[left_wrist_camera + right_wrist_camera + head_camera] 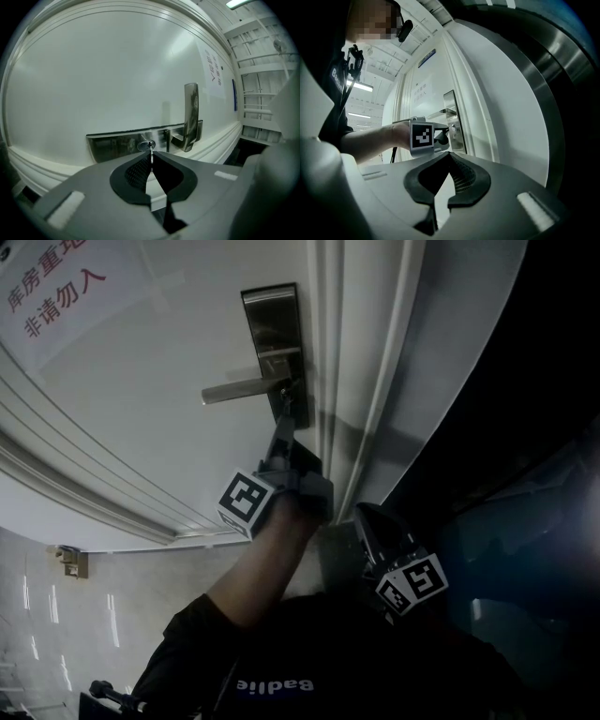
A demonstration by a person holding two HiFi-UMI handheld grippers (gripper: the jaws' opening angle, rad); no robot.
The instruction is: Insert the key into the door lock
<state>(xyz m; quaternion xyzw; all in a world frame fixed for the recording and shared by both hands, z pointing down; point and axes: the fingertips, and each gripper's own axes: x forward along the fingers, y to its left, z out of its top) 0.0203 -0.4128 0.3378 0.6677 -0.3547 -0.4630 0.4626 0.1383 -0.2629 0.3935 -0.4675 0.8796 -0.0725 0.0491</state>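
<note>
Find left gripper (pixel 151 158) pinched narrow on key (pixel 151 150), with blade tip at keyhole (pixel 146 146) of steel lock plate (pixel 112 145), close beside lever handle (pixel 191 112). See right gripper (pixel 449 154) held low by door frame (pixel 380 381), well apart from lock, jaws together on nothing.

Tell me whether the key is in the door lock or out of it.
Partly in at most: the thin silver key, pinched in the left gripper, has its tip at the round keyhole; how deep, cannot tell.
</note>
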